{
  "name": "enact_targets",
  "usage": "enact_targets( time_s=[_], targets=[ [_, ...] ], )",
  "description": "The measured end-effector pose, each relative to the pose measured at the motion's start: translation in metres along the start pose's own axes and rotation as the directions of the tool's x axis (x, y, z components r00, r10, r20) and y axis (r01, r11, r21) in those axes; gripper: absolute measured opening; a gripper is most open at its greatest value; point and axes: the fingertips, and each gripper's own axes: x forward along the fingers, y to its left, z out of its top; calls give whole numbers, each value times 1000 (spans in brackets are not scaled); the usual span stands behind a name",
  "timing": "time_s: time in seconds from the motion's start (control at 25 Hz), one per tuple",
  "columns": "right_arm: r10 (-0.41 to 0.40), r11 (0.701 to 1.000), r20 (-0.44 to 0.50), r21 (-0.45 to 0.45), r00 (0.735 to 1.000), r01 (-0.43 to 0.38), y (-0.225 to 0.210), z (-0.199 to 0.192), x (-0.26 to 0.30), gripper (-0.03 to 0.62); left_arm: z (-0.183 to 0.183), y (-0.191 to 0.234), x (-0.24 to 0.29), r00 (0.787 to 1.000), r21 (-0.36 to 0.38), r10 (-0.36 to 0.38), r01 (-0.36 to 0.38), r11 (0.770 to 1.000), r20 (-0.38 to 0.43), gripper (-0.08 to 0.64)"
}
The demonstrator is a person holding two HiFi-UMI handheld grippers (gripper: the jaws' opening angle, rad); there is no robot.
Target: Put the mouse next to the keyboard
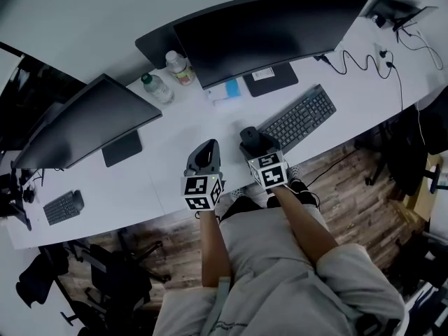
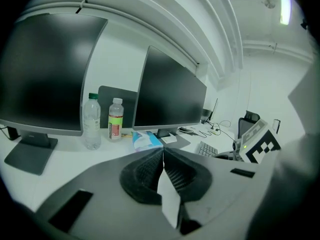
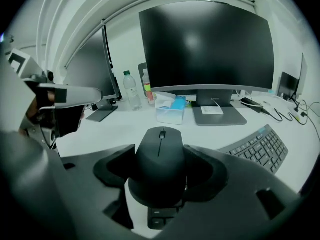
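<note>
A black mouse point(image 3: 160, 164) sits between the jaws of my right gripper point(image 3: 160, 151), whose pads press on its two sides. In the head view this gripper point(image 1: 252, 142) is over the white desk point(image 1: 175, 152), just left of the near end of the dark keyboard point(image 1: 297, 117). The keyboard point(image 3: 260, 146) lies to the right of the mouse. I cannot tell whether the mouse touches the desk. My left gripper point(image 1: 206, 152) is a little to the left of the right one. It is shut point(image 2: 163, 151), with nothing between its fingers.
A large curved monitor point(image 1: 269, 30) stands behind the keyboard, a second monitor point(image 1: 84, 121) at the left. Two bottles point(image 1: 168, 75) and a blue-and-white tissue pack point(image 3: 170, 108) stand near the monitor foot. Cables point(image 1: 364, 61) trail at the far right. A small keyboard point(image 1: 61, 206) lies far left.
</note>
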Motion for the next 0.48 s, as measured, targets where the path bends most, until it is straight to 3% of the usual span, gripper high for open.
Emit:
enact_targets(
  time_s=[0.16, 0.28, 0.48],
  targets=[
    [57, 997, -15, -46, 998, -57, -14, 3, -5, 305, 1, -19, 12, 999, -6, 41, -41, 999, -2, 23],
    [118, 990, -2, -75, 993, -117, -27, 11, -11, 307, 7, -25, 20, 994, -35, 111, -111, 993, 12, 23],
    [166, 984, 17, -68, 986, -165, -65, 18, -26, 310, 5, -55, 39, 983, -90, 182, -179, 980, 27, 23]
  ],
)
